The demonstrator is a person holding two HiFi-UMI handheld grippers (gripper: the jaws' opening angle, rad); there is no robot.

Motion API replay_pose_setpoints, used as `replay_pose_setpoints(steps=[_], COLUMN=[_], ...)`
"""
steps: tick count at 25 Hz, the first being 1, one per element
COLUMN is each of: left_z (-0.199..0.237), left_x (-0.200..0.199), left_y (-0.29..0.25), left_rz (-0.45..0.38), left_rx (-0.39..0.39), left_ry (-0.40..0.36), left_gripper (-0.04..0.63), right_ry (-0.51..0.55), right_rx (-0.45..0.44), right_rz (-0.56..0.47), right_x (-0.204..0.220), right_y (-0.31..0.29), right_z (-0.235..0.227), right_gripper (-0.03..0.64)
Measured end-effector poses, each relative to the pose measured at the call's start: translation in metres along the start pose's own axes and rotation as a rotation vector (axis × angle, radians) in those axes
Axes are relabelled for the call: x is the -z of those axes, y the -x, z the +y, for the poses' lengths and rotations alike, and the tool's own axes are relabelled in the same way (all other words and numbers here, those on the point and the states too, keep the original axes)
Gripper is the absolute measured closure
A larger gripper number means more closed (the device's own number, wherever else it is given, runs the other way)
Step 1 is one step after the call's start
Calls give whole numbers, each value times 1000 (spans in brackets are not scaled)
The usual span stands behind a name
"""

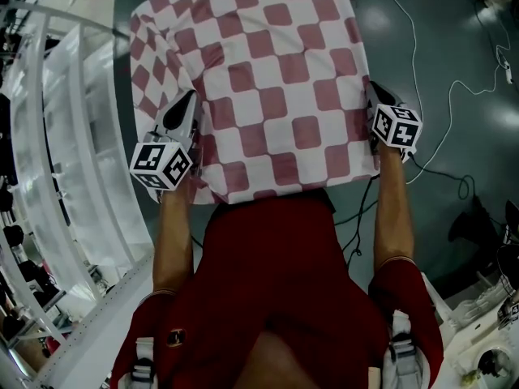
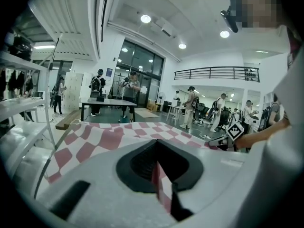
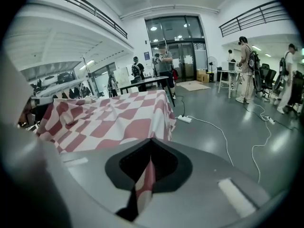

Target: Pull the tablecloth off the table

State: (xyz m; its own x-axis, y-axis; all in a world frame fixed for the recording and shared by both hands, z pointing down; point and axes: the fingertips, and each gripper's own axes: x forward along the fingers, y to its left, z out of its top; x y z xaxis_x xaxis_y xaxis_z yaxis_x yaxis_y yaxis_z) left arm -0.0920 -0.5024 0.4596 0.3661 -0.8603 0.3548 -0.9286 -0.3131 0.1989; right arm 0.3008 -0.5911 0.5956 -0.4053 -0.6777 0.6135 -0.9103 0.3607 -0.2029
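Red and white squares cover the fabric tablecloth (image 1: 268, 79), which lies spread over the worktop and hides it fully. Its edges hang down at the sides. The cloth has some wrinkles, mostly toward the left side in the head view. The person stands at the near edge of the worktop, in a dark red shirt (image 1: 276, 282), with both forearms reaching forward.

The left gripper (image 1: 191, 102) is at the near left corner of the tablecloth. In the left gripper view its jaws are closed together, and a thin fold of the checked cloth is pinched between them. The right gripper (image 1: 371, 91) is at the near right edge of the tablecloth. In the right gripper view its jaws are closed too, with a fold of the same cloth squeezed between them. Each gripper carries a white cube with black square markers (image 1: 162, 164) at its back end.

Around the worktop is a smooth grey-green floor (image 1: 438, 23). A thin white cable (image 1: 414, 51) runs over the floor on the right, and a white power strip (image 3: 184, 119) lies on the floor near the far corner of the cloth. In the background of both gripper views several people stand in a big bright hall. A long dark table (image 2: 107, 102) stands beyond the cloth.
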Motion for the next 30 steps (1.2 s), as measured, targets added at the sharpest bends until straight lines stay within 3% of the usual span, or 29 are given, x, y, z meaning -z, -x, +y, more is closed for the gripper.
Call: replay_pose_setpoints(steps=[12, 18, 30], left_z=[-2, 5, 8], left_x=[-4, -8, -7], left_y=[41, 61, 92], left_rz=[-64, -103, -140], left_rx=[104, 162, 319], left_ry=[22, 39, 39], left_gripper=[586, 586, 586], right_ry=[-28, 29, -32], right_rx=[9, -31, -32], right_rz=[-92, -149, -265], right_x=[-5, -14, -25], right_y=[43, 66, 106], right_z=[56, 112, 208], right_gripper=[607, 607, 607])
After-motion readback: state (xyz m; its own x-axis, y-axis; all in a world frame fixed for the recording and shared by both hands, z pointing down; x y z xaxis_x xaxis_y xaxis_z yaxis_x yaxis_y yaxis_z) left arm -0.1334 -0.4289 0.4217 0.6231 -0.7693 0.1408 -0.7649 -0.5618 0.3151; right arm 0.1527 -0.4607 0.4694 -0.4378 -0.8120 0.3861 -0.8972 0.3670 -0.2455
